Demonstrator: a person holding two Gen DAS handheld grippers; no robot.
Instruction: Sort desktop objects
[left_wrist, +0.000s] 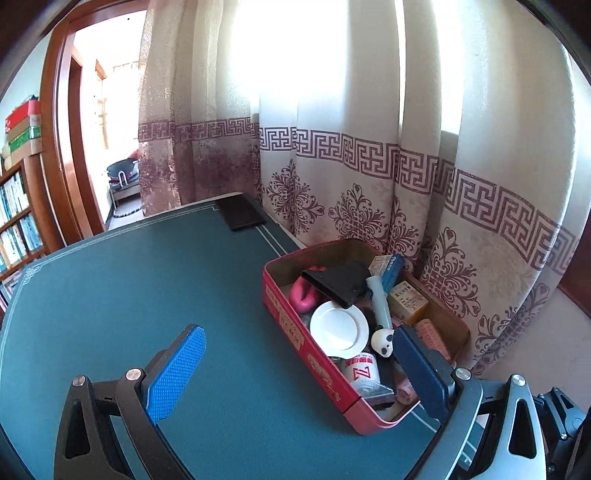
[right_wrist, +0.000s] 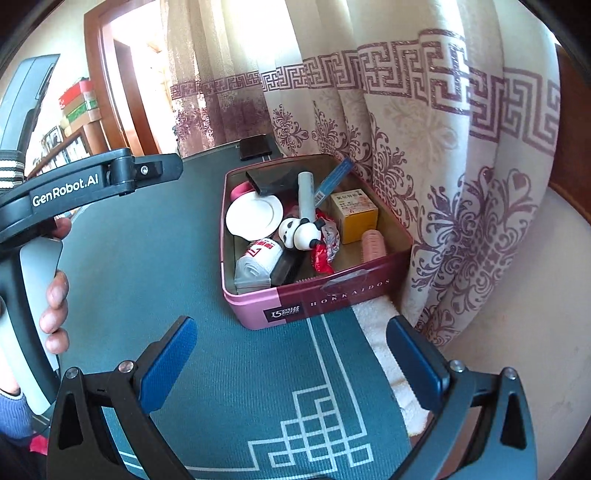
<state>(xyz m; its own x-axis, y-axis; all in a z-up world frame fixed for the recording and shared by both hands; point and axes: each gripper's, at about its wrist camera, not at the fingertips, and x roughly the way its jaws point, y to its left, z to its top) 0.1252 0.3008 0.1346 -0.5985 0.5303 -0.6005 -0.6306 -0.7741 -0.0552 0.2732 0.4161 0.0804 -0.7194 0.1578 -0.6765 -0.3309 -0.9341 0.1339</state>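
Note:
A pink tin box (left_wrist: 295, 332) (right_wrist: 325, 301) stands at the right edge of the green mat, packed with objects: a white saucer (left_wrist: 339, 325) (right_wrist: 255, 215), a panda figure (left_wrist: 382, 341) (right_wrist: 299, 232), a yellow carton (left_wrist: 406, 301) (right_wrist: 356, 214), a pink hair roller (right_wrist: 373, 244), a white roll (left_wrist: 360, 371) (right_wrist: 258, 260) and a black item (left_wrist: 340, 280) (right_wrist: 273, 179). My left gripper (left_wrist: 301, 369) is open and empty, its right finger over the box's near end. My right gripper (right_wrist: 291, 360) is open and empty above the mat, short of the box.
A black wallet (left_wrist: 242, 216) (right_wrist: 255, 147) lies at the mat's far edge. Patterned curtains (left_wrist: 369, 166) hang just behind the box. A white towel (right_wrist: 384, 343) lies by the box at the table's right edge. A hand (right_wrist: 55, 295) holds the left gripper's handle. Bookshelves stand at left.

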